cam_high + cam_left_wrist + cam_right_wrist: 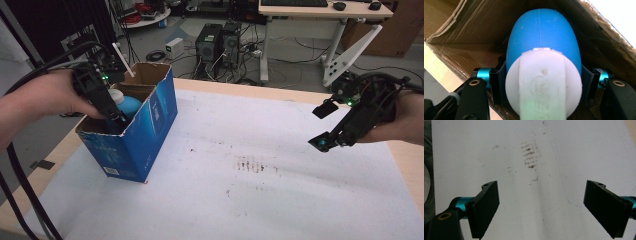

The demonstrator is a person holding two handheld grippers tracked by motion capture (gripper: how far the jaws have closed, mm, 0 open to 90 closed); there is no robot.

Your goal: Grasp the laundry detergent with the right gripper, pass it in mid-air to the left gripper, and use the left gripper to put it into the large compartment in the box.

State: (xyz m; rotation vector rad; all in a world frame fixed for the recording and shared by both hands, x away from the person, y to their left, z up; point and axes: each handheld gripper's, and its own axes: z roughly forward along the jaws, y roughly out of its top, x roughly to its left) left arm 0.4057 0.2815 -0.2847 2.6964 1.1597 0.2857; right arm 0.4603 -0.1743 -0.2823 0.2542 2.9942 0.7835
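At the upper left of the high view, your left gripper [116, 117] reaches into the blue box [150, 135], jaws clamped on both sides of a blue bottle [544, 37] with a white cap [544, 85]. Your right gripper [322, 127] hangs at the right edge above the white table [260, 200], jaws spread wide, holding nothing.

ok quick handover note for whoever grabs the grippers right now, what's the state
Left gripper: down inside the blue cardboard box, jaws closed on the blue bottle just below its white cap.
Right gripper: open and holding nothing, above the white table cover, over the right side.
Done: the bottle is gripped.
Left: I cannot tell whether it is going in or coming out, so check before moving. The box's walls are close on both sides; move straight along them.
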